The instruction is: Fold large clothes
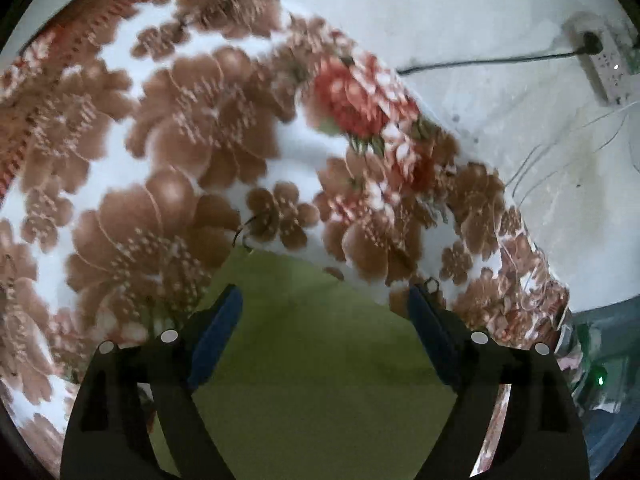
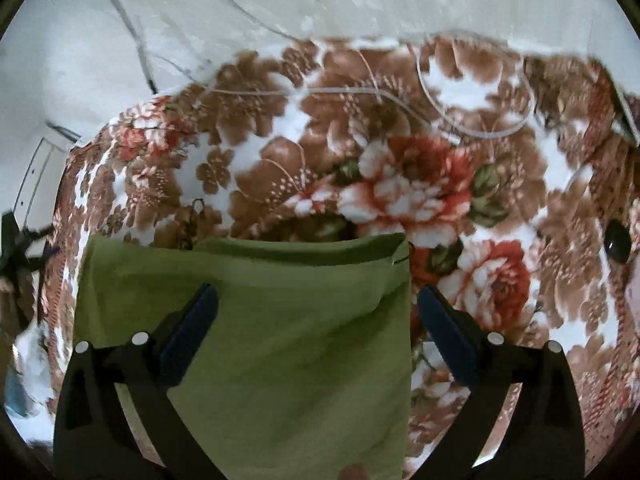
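- Left gripper (image 1: 325, 300): its two blue-padded fingers (image 1: 218, 334) stand wide apart at the bottom of the left wrist view, with nothing between them but the cloth lying below.
- Green cloth (image 1: 308, 344): in the left view it fills the lower middle of the frame, running from between the fingers up to an edge near the frame's centre; it lies flat on the blanket.
- Blanket (image 1: 168, 128): white with large brown and red flowers, it covers the left and centre of the left view, blurred in places, and runs diagonally to the lower right.
- Wall (image 1: 460, 20): pale, in the upper right of the left view; a white power strip (image 1: 600, 64) with a black cord (image 1: 480, 62) sits at the far right.
- Right gripper (image 2: 318, 296): its fingers (image 2: 192, 328) are likewise spread wide at the bottom of the right wrist view, holding nothing.
- In the right view the green cloth (image 2: 280, 340) takes up the lower centre, a rough rectangle with a folded-over band along its top edge and its right edge just inside the right finger.
- The blanket (image 2: 440, 184) surrounds the cloth above and to the right; thin pale wires (image 2: 476, 132) loop across its upper part.
- A dark rounded object (image 2: 617, 246) sits at the right edge on the blanket; I cannot tell what it is.
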{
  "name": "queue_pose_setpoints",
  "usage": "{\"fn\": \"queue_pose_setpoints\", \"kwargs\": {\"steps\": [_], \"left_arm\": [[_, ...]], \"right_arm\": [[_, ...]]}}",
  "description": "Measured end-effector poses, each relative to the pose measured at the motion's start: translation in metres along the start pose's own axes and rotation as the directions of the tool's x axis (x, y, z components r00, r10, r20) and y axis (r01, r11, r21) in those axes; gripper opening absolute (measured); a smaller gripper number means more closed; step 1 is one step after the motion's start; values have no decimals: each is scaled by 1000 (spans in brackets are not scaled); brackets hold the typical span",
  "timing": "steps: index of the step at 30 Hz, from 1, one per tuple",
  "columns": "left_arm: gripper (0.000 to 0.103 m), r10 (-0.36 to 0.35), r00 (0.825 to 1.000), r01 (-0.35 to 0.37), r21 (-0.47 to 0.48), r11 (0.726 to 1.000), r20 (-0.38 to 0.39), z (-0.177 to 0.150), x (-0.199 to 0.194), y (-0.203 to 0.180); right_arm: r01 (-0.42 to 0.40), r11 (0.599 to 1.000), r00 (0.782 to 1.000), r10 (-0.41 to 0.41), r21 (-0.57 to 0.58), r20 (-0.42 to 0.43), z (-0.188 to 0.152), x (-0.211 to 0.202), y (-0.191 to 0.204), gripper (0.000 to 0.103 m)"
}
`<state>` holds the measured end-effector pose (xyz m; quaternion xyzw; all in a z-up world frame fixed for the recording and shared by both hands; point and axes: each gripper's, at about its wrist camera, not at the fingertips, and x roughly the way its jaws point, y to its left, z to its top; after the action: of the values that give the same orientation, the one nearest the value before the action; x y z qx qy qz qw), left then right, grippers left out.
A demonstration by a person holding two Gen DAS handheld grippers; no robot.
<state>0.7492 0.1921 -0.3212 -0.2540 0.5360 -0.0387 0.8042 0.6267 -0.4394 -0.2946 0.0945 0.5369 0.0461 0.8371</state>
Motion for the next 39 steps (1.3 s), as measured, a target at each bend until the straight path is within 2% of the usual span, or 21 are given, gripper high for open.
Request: {"fn": "queue_pose_setpoints", "kwargs": {"steps": [2, 4, 7, 8, 9, 11, 13, 17, 19, 21, 23, 24, 26, 27, 29, 31, 37, 39], "left_arm": [[83, 47, 999, -47, 82, 996, 5, -9, -5, -9], [83, 110, 994, -113, 221, 969, 25, -31, -6, -27], [86, 161, 984, -179, 423, 888, 79, -77, 2, -58], [87, 168, 979, -201, 480, 854, 112, -93, 5, -66], [88, 170, 975, -221, 516, 827, 145, -108, 9, -74], [91, 158, 968, -242, 555, 796, 196, -136, 14, -87], [91, 142, 965, -244, 548, 800, 222, -157, 22, -95], [92, 99, 967, -205, 490, 847, 234, -190, 35, -106], [92, 74, 969, -184, 486, 854, 235, -207, 40, -112], [92, 77, 970, -189, 519, 833, 231, -224, 50, -117], [92, 132, 961, -252, 572, 781, 243, -235, 65, -118], [92, 151, 957, -271, 585, 765, 247, -238, 70, -114], [93, 166, 953, -288, 593, 752, 252, -239, 78, -97], [93, 196, 945, -316, 588, 744, 261, -236, 82, -87], [93, 228, 940, -337, 574, 747, 255, -229, 85, -70], [93, 254, 935, -353, 554, 754, 249, -222, 86, -50], [94, 321, 910, -415, 553, 722, 263, -208, 84, -8], [97, 337, 907, -421, 531, 735, 254, -201, 81, 8]], "right_arm": [[38, 996, 998, -34, -76, 55, -19, -6, 16, 98], [106, 981, 992, -94, -160, 82, -35, 0, 33, 98], [225, 941, 974, -206, -252, 98, -62, 23, 56, 98], [272, 920, 962, -252, -282, 105, -72, 35, 67, 98], [301, 904, 953, -278, -303, 118, -80, 43, 73, 98], [345, 881, 938, -307, -324, 162, -95, 57, 92, 98], [341, 890, 937, -297, -302, 182, -104, 64, 105, 98], [300, 932, 939, -251, -203, 234, -128, 66, 147, 98], [261, 947, 941, -206, -188, 267, -142, 65, 174, 98], [256, 940, 944, -194, -224, 265, -150, 75, 194, 98], [295, 916, 941, -229, -271, 249, -159, 96, 201, 98], [305, 910, 940, -242, -279, 239, -160, 104, 200, 98], [335, 904, 935, -285, -267, 210, -162, 117, 188, 98], [358, 901, 929, -315, -247, 196, -162, 121, 178, 98], [365, 909, 928, -337, -200, 160, -162, 126, 156, 98], [391, 902, 918, -367, -184, 152, -165, 128, 138, 98], [458, 862, 888, -432, -216, 156, -173, 132, 89, 98], [476, 851, 879, -453, -220, 150, -174, 133, 67, 98]]}}
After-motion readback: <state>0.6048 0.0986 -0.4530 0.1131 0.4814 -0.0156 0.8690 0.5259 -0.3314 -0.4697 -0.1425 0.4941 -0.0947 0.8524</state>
